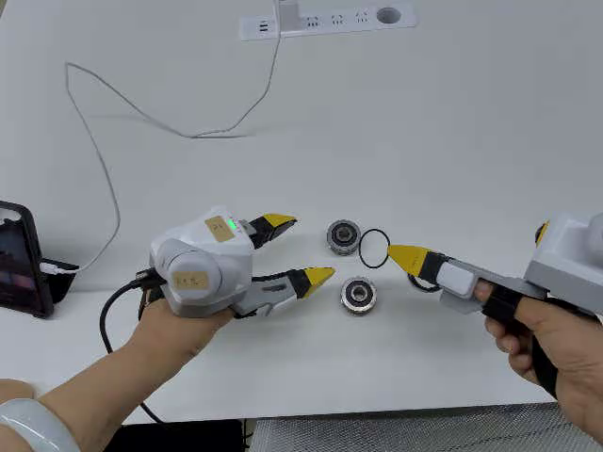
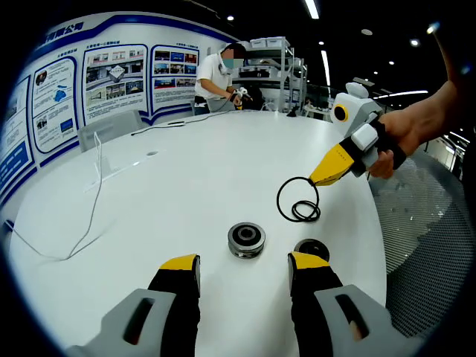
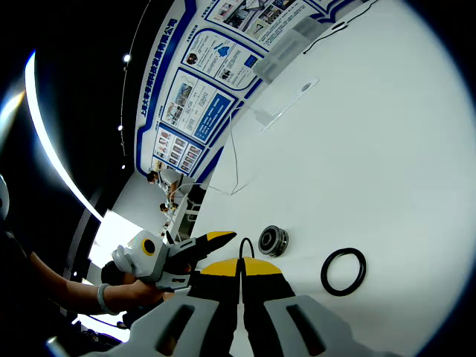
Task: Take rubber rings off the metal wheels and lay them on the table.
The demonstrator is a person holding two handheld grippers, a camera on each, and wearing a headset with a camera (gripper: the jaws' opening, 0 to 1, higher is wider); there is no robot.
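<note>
One rubber ring [image 2: 279, 199] is pinched in the closed jaws of the right gripper [image 1: 403, 254] (in that gripper's own view it is just a thin black line between them). Whether its lower edge touches the table [image 1: 452, 141] I cannot tell. A second ring [image 3: 325, 273] lies flat on the table, partly hidden under that gripper in the head view. Two wheels [image 1: 344, 236] [image 1: 359, 295] sit just beside. The left gripper [image 1: 300, 250] hovers near them, jaws apart, holding nothing.

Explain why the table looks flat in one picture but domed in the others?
Head view: table flat, evenly lit, faint shadow by the near wheel. Left gripper view: fisheye lens bows it into a dome. Right gripper view: same bowing, rolled sideways, light streak at left.
</note>
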